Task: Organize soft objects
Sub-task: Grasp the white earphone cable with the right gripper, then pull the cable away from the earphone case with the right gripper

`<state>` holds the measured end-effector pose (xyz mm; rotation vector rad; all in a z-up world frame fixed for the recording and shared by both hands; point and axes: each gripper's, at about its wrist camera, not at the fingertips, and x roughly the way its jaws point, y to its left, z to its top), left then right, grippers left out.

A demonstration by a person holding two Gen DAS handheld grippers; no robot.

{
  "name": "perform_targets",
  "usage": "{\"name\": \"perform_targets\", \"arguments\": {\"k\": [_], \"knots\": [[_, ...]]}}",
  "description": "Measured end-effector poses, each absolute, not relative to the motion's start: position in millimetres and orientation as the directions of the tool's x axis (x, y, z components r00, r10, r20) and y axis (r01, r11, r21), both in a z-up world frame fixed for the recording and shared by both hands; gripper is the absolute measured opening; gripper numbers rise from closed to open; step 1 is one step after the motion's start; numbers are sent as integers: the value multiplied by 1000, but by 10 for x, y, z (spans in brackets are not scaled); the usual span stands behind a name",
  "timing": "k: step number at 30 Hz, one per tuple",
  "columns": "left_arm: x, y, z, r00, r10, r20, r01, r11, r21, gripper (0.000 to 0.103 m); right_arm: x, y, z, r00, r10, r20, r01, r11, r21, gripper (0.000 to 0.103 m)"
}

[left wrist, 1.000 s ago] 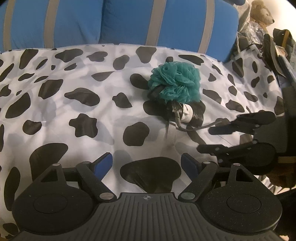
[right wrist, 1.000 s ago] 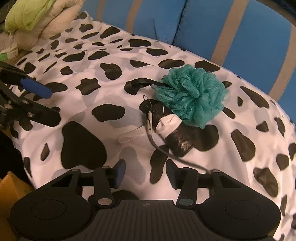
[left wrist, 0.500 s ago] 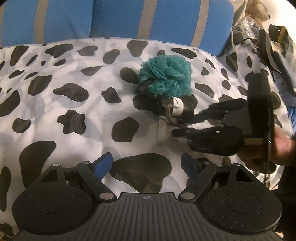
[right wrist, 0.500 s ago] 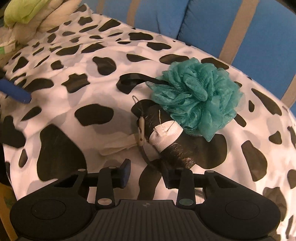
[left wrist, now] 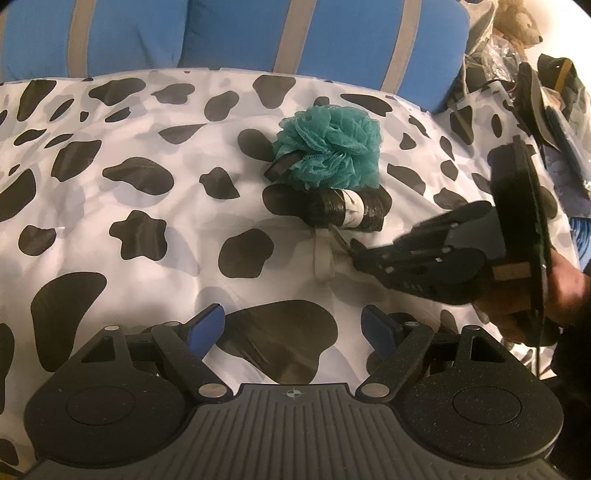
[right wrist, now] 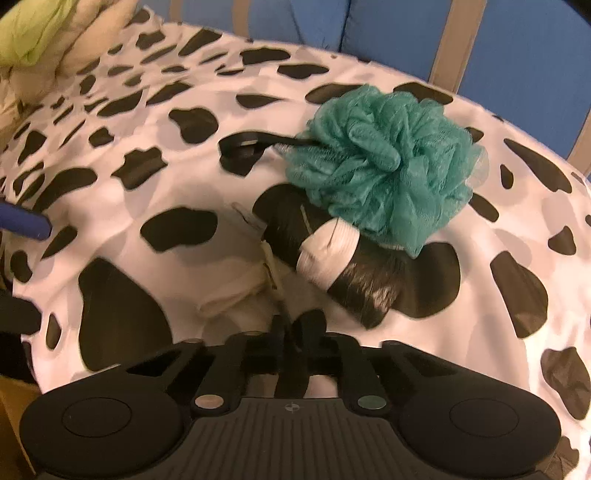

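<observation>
- Teal mesh pouf [right wrist: 384,166] lies on the cow-print cover [left wrist: 110,206], ahead of the right gripper's fingertips and a little to their right; it rests against the far end of a black roll with a white band [right wrist: 332,258].
- That roll sits just ahead of the same fingertips, slanting toward the pouf, with the white band on the half nearer the pouf.
- Right gripper [right wrist: 295,328] has its jaws brought right together on a thin dark cord [right wrist: 281,306] that runs from the tips up toward the roll. The grip shows in the right wrist view, where the two fingers meet around the cord.
- A pale strap [right wrist: 236,295] lies on the cover just left of the closed tips, touching the roll's near side.
- A black ribbon loop [right wrist: 251,142] comes out of the pouf to its left, flat on the cover.
- Left gripper [left wrist: 293,325] stands wide apart, nothing between its blue pads [left wrist: 207,325]; only cover shows in the gap. The pouf and roll lie well ahead of it, slightly right of centre.
- Seen from the left wrist, the right gripper [left wrist: 354,251] reaches in from the right, tips near the roll, with the person's hand [left wrist: 561,291] behind it.
- Blue cushions with grey stripes [left wrist: 236,33] stand beyond the cover.
</observation>
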<state>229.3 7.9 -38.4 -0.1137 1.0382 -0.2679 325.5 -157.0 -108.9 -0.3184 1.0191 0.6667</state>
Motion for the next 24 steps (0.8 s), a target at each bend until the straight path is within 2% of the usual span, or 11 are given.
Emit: {"name": "perform_targets", "arguments": {"k": [12,18,24], "knots": [[2262,95,-369,478,-304,-824,163,953,-257,81,2934,-1714,-1020,304,292,-907,-633,773,37,6],[2231,91,-357,504,-305,-808,167,952,-255,81,2875,-1796,-984,297,298,-907,-567,820,84,4],[2245,117,-396,504,-308,-807,152,951,-268,81,2640,-1950,-707,356,300,-885,-511,855,84,4]]}}
